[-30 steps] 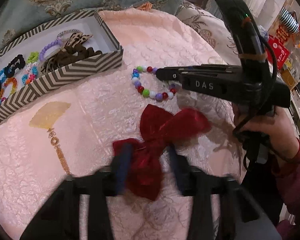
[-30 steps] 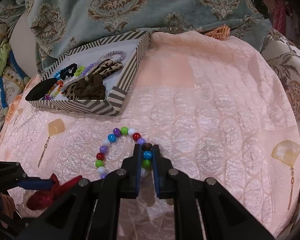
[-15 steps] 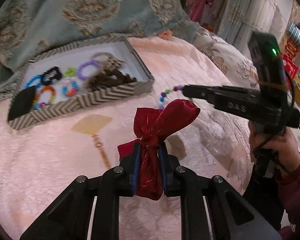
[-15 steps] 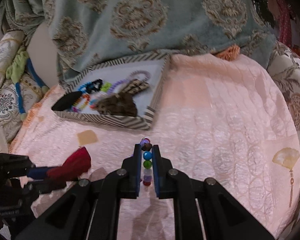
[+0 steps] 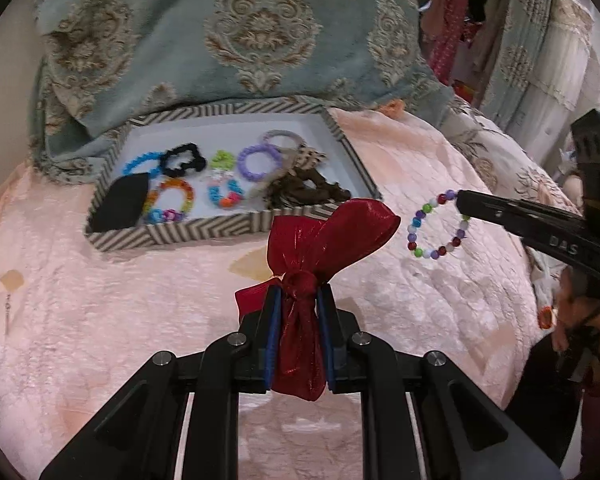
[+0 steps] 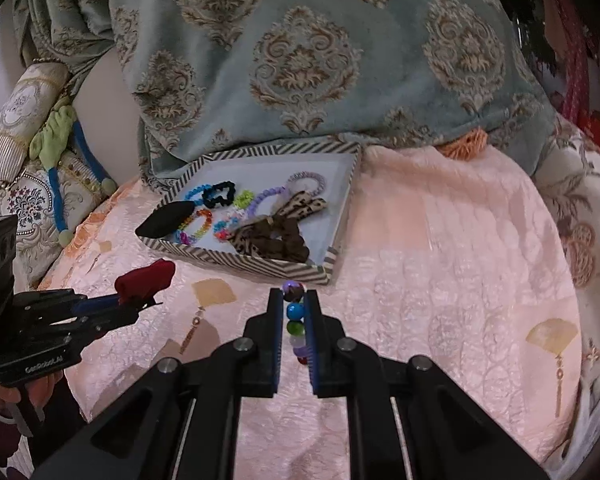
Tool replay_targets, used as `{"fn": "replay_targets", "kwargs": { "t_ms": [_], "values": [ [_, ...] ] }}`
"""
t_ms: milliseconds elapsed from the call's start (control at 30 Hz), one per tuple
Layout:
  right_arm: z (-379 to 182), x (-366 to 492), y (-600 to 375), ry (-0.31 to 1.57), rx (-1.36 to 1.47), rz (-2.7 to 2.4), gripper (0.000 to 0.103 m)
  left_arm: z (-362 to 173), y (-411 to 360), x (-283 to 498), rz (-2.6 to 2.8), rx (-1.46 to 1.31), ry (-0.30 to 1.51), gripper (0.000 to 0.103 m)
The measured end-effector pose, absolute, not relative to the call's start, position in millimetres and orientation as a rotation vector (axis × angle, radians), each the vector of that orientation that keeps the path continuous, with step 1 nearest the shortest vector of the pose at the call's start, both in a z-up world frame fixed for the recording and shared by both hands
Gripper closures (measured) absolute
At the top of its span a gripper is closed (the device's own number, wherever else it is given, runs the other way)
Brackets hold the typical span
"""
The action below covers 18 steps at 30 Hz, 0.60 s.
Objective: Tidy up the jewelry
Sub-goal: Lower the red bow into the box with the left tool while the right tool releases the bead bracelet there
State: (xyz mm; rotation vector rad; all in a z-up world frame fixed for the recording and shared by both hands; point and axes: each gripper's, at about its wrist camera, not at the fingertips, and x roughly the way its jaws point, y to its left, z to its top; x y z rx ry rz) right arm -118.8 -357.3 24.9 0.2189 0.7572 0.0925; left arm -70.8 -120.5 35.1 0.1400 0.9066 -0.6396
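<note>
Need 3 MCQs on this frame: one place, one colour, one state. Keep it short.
1. Where is the chevron-striped tray?
A. on the pink quilted bedspread, in front of the teal damask pillow
B. on top of the pillow
C. on the floor

2. What colour is the shiny fabric bow in the left tool?
A. green
B. red
C. white

3. What state is the multicoloured beaded bracelet in?
A. lying in the tray
B. flat on the bedspread
C. pinched in the right tool, hanging clear of the bedspread

Key: 1 A, the tray sits on the spread with the pillow behind it. 2 B, the bow is red. 3 C, the left wrist view shows the loop dangling from the tool tip.
</note>
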Motion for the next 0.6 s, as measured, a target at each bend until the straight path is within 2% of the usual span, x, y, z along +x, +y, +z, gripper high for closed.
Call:
{"fn": "replay_targets", "kwargs": {
  "t_ms": [600],
  "values": [
    [42.5, -95.8, -325.2, 0.764, 0.146, 0.146, 0.093, 36.9, -93.0, -43.0, -0.521, 0.117, 0.897, 0.101]
  ]
}}
